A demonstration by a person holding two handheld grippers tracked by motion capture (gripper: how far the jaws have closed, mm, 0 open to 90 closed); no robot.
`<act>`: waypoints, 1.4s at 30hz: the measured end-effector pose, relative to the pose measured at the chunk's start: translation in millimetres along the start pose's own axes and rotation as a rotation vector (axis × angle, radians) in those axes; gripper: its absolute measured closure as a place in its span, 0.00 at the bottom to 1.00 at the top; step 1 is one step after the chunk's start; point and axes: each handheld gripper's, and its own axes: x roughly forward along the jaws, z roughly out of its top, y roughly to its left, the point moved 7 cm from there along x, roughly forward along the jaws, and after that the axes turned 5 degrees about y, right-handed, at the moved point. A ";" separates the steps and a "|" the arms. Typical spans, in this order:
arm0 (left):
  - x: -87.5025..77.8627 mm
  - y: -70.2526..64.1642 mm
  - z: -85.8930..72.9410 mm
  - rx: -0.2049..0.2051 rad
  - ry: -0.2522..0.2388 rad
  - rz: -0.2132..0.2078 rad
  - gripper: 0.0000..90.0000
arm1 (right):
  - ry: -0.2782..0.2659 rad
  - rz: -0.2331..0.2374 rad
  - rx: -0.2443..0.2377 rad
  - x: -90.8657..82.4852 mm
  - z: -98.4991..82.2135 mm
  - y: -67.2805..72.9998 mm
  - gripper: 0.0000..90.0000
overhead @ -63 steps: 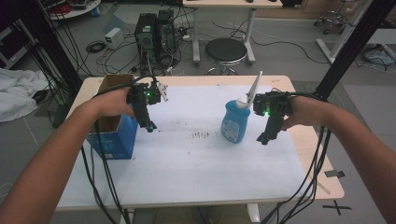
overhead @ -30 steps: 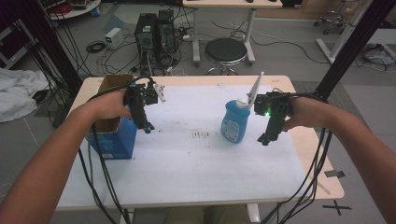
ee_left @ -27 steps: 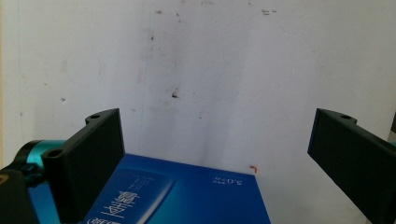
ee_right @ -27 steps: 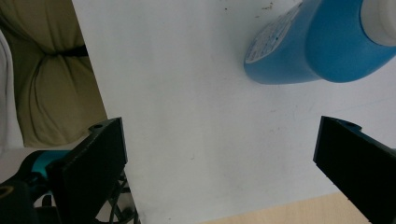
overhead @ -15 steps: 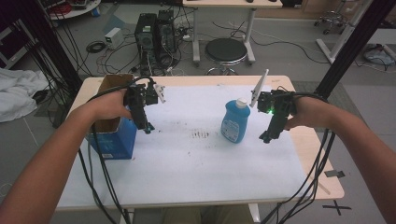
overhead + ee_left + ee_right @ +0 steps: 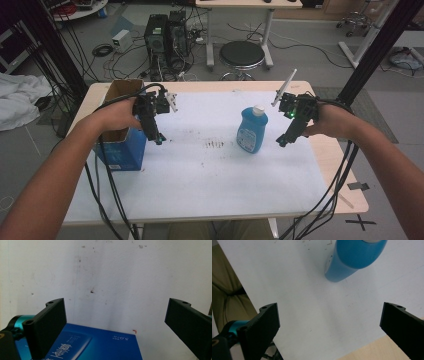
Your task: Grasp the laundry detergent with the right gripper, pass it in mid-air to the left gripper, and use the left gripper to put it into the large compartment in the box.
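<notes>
A blue bottle (image 6: pixel 251 131) with a white cap stands upright on the white table (image 6: pixel 210 175), right of centre. My right gripper (image 6: pixel 283 142) hangs just right of it, apart from it, jaws pointing down and wide open. In the right gripper view the bottle (image 6: pixel 352 260) lies ahead beyond the open gripper (image 6: pixel 330 306), nothing between the jaws. A blue box (image 6: pixel 122 147) with an open cardboard top stands at the table's left edge. My left gripper (image 6: pixel 159 139) hovers at its right side, open. The box's blue face (image 6: pixel 100 345) shows below the empty left gripper (image 6: pixel 116 305).
Dark smudges (image 6: pixel 215 145) mark the table's middle. The wooden table edge (image 6: pixel 374 350) runs close under my right gripper. Cables trail from both grippers over the front edge. Beyond the far edge stand a stool (image 6: pixel 241 54) and computer towers (image 6: pixel 165 32).
My right gripper has drifted a little right, away from the bottle, which stays put. The left gripper and the box have barely moved.
</notes>
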 end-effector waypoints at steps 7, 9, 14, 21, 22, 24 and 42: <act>1.1 -0.4 0.7 0.005 0.006 -0.002 0.04 | 0.001 0.000 0.088 8.3 -6.8 -10.6 0.02; 1.4 -0.2 0.4 0.005 0.007 0.002 0.04 | -0.010 -0.002 0.114 9.0 -8.1 -13.9 0.02; 1.8 -0.2 0.1 -0.002 -0.001 0.003 0.04 | -0.040 -0.003 0.167 11.9 -10.5 -17.0 0.02; 1.7 1.6 0.5 0.002 -0.007 0.009 0.04 | -0.160 -0.001 0.243 27.2 -12.0 -17.8 0.02; 2.3 1.2 1.0 0.000 -0.008 0.009 0.04 | -0.177 -0.004 0.248 28.5 -11.8 -18.5 0.02; 3.2 1.1 1.2 0.004 -0.005 0.009 0.04 | -0.214 -0.005 0.274 31.4 -11.2 -19.4 0.02; 6.3 2.9 1.8 -0.005 -0.007 0.005 0.04 | -0.434 -0.046 0.343 57.6 -11.4 -21.4 0.02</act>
